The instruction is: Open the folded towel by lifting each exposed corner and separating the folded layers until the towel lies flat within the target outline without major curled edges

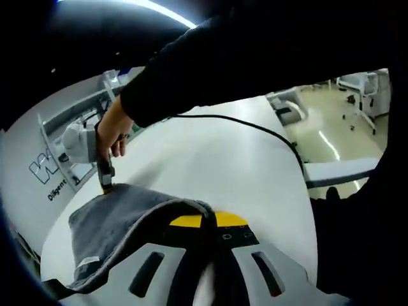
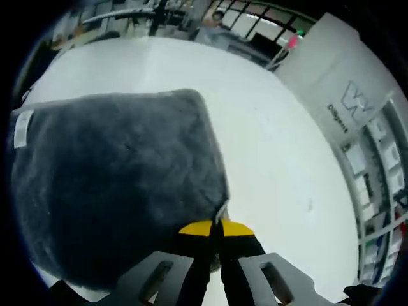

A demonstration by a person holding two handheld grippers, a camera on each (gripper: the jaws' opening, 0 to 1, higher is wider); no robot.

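- i'm pinching the grey towel [image 2: 115, 185] at two points so the layers can be pulled apart; it's lying folded on the white table [image 2: 268, 159], white tag [image 2: 22, 127] at one edge
- right gripper [image 2: 217, 228] is clamping shut on a towel corner, tips low to the table
- left gripper [image 1: 207, 220] is closing on a raised fold (edge draped over it)
- hand [image 1: 115, 131] and dark sleeve [image 1: 210, 70] are reaching across, holding the other gripper nearly upright, tips on the far corner

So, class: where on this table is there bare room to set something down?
Bare white table lies between the grey towel and the white lettered panel, and beyond the towel's far edge. It is crowded at the towel's corners, where each claw, left and right, grips.
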